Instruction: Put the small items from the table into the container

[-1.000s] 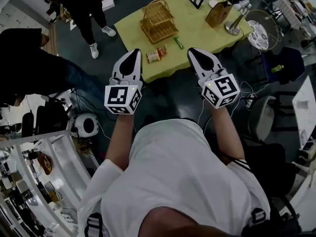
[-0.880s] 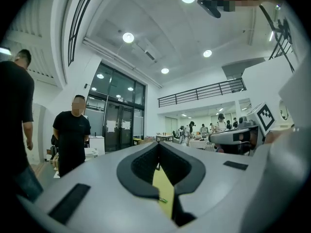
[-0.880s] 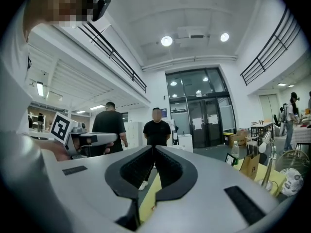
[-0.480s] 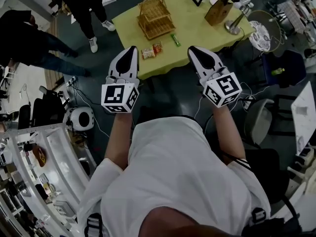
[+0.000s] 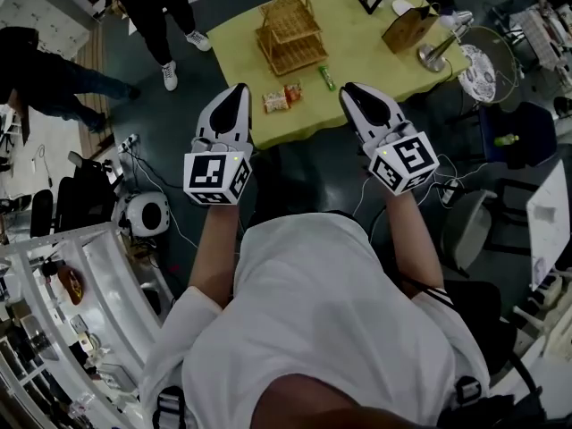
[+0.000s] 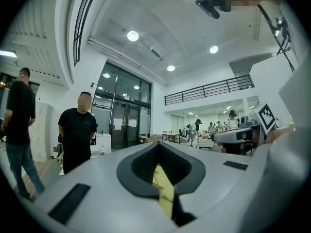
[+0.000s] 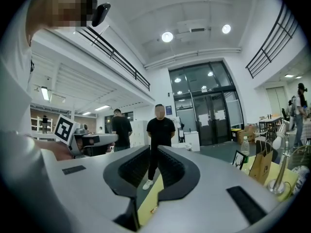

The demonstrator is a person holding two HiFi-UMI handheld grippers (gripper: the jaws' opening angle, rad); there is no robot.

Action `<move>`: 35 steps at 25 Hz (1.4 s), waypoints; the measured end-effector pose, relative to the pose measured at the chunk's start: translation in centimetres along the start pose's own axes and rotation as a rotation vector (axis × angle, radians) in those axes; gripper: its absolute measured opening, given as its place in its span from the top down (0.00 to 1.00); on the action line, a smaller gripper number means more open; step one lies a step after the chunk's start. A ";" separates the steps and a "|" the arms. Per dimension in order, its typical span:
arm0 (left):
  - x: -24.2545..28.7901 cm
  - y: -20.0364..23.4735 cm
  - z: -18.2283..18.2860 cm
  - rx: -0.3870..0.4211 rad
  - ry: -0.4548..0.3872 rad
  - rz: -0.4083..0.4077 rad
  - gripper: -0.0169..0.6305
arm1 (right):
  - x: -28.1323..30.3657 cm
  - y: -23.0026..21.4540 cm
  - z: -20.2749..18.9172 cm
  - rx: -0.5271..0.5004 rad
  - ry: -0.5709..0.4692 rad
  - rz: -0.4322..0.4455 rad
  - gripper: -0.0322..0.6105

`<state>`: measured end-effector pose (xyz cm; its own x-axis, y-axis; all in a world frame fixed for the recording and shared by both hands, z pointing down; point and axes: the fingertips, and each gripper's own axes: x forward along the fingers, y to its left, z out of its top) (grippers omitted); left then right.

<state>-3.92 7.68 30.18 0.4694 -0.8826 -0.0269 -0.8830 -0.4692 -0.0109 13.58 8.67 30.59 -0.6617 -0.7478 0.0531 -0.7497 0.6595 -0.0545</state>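
While the left gripper (image 5: 238, 92) has its jaws together and the right gripper (image 5: 352, 92) is opening on nothing, two snack packets (image 5: 281, 98) and one green stick (image 5: 327, 78) lie on the desk (image 5: 357, 43) just in front of the single wicker basket (image 5: 288, 32).

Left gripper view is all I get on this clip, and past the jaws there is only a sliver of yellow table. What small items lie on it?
Observer: The head view shows two snack packets and a green stick pack lying on the yellow table, near the edge closest to the person.
Operator: And the container?
Observer: A wicker basket stands behind them, farther onto the table.
Operator: Does the other gripper hold anything?
Observer: No. The right gripper is empty, its jaws opening with nothing between them.
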 end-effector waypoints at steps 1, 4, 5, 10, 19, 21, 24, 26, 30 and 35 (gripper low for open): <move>0.5 0.8 -0.2 0.001 0.002 -0.004 0.96 | 0.9 -0.2 -0.1 0.005 0.000 -0.002 0.89; 2.7 3.2 -0.4 0.008 0.002 -0.018 0.96 | 3.8 -0.8 -0.1 0.009 0.001 -0.002 0.89; 3.6 4.0 -0.4 0.012 0.003 -0.025 0.96 | 4.9 -1.2 -0.1 0.010 0.001 -0.003 0.89; 7.6 7.6 -1.0 0.037 0.014 -0.073 0.96 | 9.7 -3.0 -0.2 0.025 0.007 -0.034 0.88; 14.6 13.9 -1.7 0.078 0.010 -0.206 0.96 | 17.7 -6.2 -0.6 0.049 0.028 -0.120 0.86; 15.7 14.8 -2.3 0.098 0.012 -0.254 0.96 | 18.9 -6.8 -1.6 0.068 0.046 -0.143 0.86; 17.0 16.0 -3.9 0.101 0.028 -0.310 0.96 | 20.5 -7.3 -3.1 0.087 0.067 -0.183 0.86; 17.8 16.7 -4.9 0.089 0.041 -0.334 0.96 | 21.6 -7.6 -3.9 0.095 0.071 -0.204 0.85; 19.4 17.8 -6.3 0.073 0.057 -0.374 0.96 | 23.7 -8.3 -4.8 0.102 0.080 -0.230 0.84; 20.7 17.8 -9.6 0.064 0.089 -0.421 0.96 | 24.3 -8.9 -7.2 0.135 0.121 -0.242 0.83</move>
<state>-9.91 -19.19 39.01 0.7846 -0.6149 0.0795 -0.6115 -0.7886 -0.0650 4.14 -14.83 39.49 -0.4659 -0.8622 0.1988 -0.8835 0.4411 -0.1576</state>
